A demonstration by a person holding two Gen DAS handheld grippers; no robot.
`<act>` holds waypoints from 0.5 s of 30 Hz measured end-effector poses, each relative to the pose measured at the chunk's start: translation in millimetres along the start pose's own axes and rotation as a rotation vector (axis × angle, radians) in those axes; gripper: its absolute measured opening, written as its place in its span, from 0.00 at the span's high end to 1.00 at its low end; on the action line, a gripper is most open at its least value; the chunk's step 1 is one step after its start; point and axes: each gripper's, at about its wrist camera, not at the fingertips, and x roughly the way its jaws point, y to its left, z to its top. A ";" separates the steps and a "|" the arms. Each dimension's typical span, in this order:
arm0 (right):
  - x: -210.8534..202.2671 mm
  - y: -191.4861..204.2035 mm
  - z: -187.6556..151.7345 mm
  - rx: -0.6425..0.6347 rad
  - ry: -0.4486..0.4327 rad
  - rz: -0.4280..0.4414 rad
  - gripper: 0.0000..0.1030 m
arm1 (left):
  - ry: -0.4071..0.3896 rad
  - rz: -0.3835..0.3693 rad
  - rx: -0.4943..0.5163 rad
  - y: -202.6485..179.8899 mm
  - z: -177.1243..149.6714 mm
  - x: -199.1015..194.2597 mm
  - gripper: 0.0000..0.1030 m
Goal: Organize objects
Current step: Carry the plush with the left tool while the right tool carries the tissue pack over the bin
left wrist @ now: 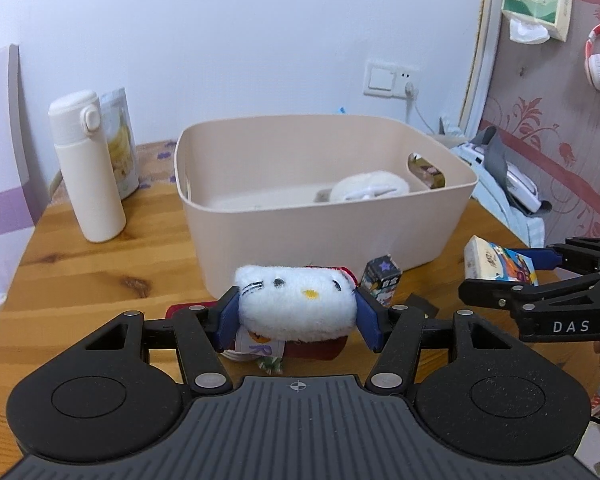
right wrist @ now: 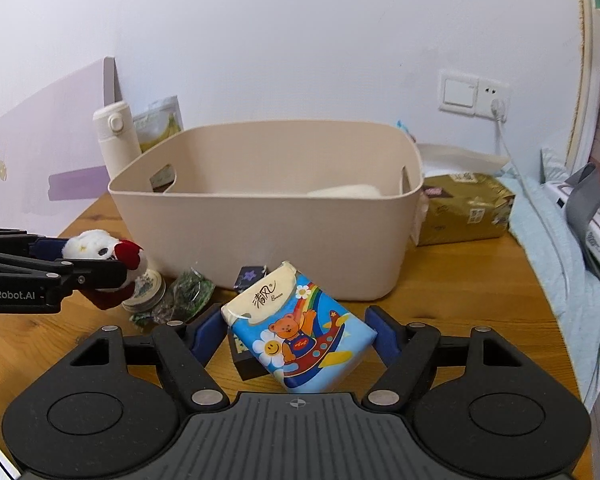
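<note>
The beige bin [right wrist: 260, 240] wall hides most of the white item [right wrist: 348, 191] inside.

A wooden table [right wrist: 460, 280] carries a beige bin [right wrist: 268, 232] near its middle. Left of the bin stands a white flask [left wrist: 88, 168] with a pouch [left wrist: 120, 144] behind it. Right of the bin lies a gold pack [right wrist: 464, 208]. In front of it sit a small dark box [left wrist: 382, 280], a tin [right wrist: 146, 290] and a green wrapper [right wrist: 184, 296].

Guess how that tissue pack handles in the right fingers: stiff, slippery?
The tissue pack is probably soft and light: a film-wrapped paper pad. Its glossy wrap may slip. It sits skewed between the right gripper's fingers, so it may twist.
</note>
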 end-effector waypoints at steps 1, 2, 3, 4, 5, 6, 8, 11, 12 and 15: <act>-2.4 -1.3 0.9 0.002 -0.006 -0.003 0.29 | -0.005 0.000 0.002 -0.8 1.2 -1.9 0.42; -4.8 -2.6 1.9 0.004 -0.013 -0.005 0.29 | -0.011 0.000 0.004 -1.3 2.3 -3.8 0.42; -6.8 -3.6 2.4 0.004 -0.018 -0.007 0.29 | -0.017 0.001 0.006 -1.7 3.6 -5.9 0.42; -8.9 -4.7 3.3 0.005 -0.025 -0.009 0.29 | -0.023 0.001 0.007 -2.0 5.1 -7.7 0.42; -11.1 -6.0 4.3 0.006 -0.031 -0.013 0.29 | -0.029 0.003 0.009 -2.2 6.7 -9.5 0.42; -12.8 -6.8 5.2 0.005 -0.037 -0.016 0.29 | -0.036 0.007 0.011 -2.2 8.8 -11.2 0.42; -15.7 -8.1 7.3 0.003 -0.048 -0.023 0.29 | -0.047 0.014 0.014 -2.9 11.5 -14.3 0.42; -19.0 -9.4 10.9 0.000 -0.062 -0.027 0.29 | -0.066 0.017 0.013 -2.4 17.3 -18.9 0.42; -20.1 -9.8 12.4 -0.001 -0.068 -0.028 0.29 | -0.072 0.018 0.014 -2.3 19.5 -20.1 0.42; -23.0 -10.4 16.6 -0.002 -0.085 -0.031 0.29 | -0.089 0.022 0.022 -2.7 25.6 -22.7 0.42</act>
